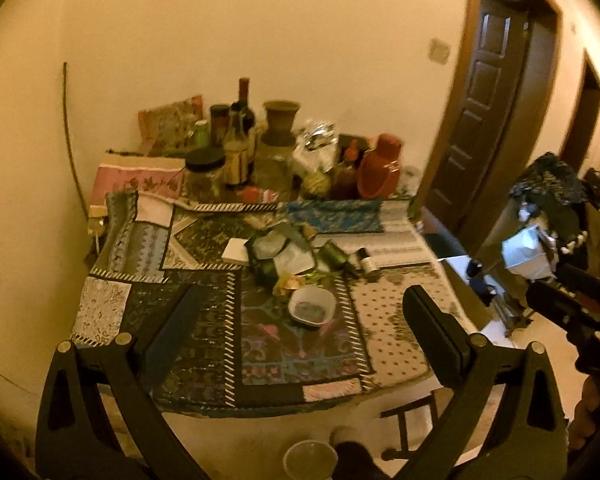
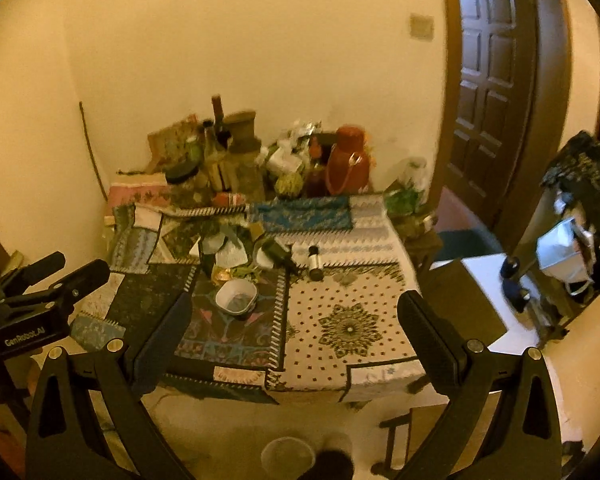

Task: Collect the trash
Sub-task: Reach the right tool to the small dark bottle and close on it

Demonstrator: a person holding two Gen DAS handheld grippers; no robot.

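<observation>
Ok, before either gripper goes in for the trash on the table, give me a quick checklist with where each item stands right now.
1. Left gripper open and holding nothing: ok.
2. Right gripper open and holding nothing: ok.
3. Trash pile in view mid-table: ok.
4. Path clear: only the white bowl sits in front of the pile: ok.
5. Green bottle lying on its side beside the pile, may roll: not ok.
6. Trash bin or bag located: cannot tell; a round container shows on the floor below.
</observation>
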